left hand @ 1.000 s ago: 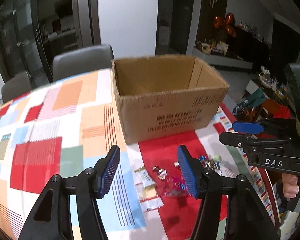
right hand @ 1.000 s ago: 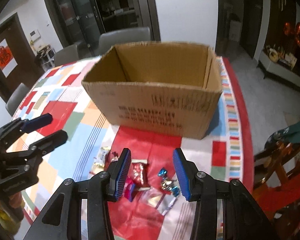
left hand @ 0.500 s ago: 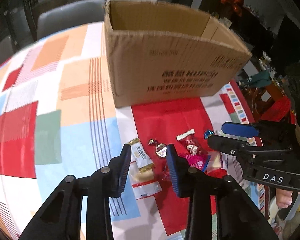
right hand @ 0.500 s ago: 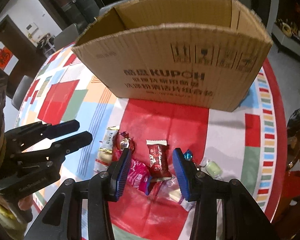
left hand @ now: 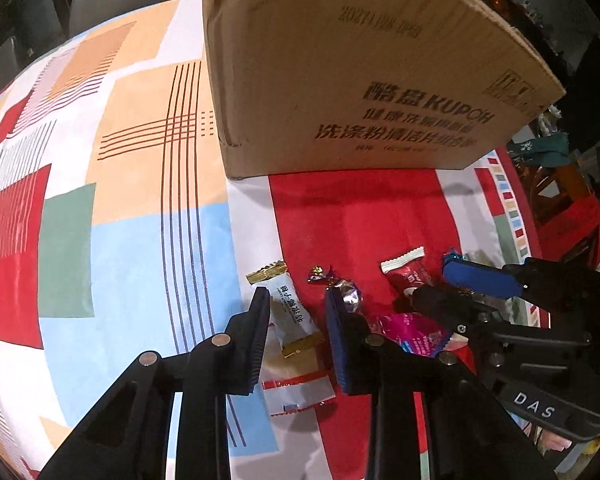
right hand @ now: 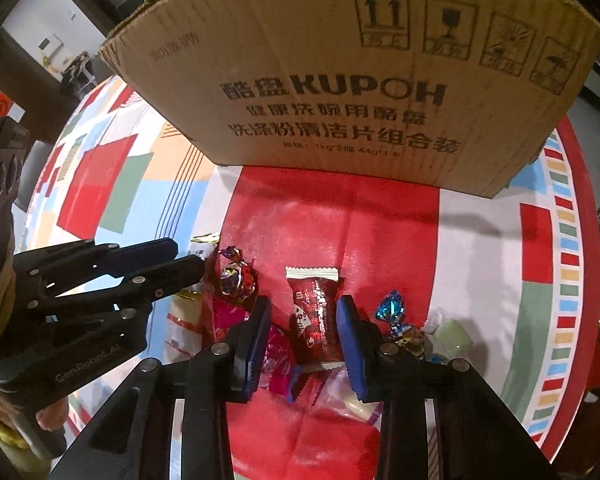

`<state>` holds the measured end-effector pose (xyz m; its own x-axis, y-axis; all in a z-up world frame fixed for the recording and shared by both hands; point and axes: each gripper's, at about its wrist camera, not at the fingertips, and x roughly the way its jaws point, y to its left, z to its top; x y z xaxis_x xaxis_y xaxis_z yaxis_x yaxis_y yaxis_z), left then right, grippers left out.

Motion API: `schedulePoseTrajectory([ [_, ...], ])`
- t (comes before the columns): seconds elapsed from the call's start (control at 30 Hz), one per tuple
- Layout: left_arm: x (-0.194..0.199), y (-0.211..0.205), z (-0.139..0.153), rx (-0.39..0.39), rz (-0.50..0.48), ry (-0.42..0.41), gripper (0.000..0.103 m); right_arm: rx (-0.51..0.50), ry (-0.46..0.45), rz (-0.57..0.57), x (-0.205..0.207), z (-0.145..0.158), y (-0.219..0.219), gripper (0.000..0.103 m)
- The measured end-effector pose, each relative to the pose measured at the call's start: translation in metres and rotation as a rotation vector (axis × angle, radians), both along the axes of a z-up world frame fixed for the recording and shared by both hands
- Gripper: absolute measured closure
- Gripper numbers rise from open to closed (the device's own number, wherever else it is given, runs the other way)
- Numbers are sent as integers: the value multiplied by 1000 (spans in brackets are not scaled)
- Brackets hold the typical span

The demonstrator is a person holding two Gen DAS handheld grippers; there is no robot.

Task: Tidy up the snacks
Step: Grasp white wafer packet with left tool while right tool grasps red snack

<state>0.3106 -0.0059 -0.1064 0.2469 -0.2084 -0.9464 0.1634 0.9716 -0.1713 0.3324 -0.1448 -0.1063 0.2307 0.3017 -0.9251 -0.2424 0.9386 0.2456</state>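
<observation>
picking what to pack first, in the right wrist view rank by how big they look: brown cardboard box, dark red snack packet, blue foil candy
1. brown cardboard box, by far the largest
2. dark red snack packet
3. blue foil candy, the smallest

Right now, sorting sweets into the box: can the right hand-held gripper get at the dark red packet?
Probably yes: the dark red packet lies unobstructed between the right hand-held gripper fingers, which have just been closing.

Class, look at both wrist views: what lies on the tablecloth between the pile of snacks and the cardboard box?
Nothing. Both views show only bare red tablecloth between the snacks and the box.
</observation>
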Motion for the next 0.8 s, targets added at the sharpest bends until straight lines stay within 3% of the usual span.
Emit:
schedulePoseTrajectory([
  [0.47, 8, -11, -23, 69, 13, 26, 74, -61, 25, 9, 7, -23, 14, 74],
  [0.6, 5, -10, -27, 85, 10, 22, 81, -78, 8, 20, 7, -23, 19, 77],
  [0.8, 1, -7, -27, 72, 22, -3, 83, -109, -31, 33, 3, -19, 21, 78],
])
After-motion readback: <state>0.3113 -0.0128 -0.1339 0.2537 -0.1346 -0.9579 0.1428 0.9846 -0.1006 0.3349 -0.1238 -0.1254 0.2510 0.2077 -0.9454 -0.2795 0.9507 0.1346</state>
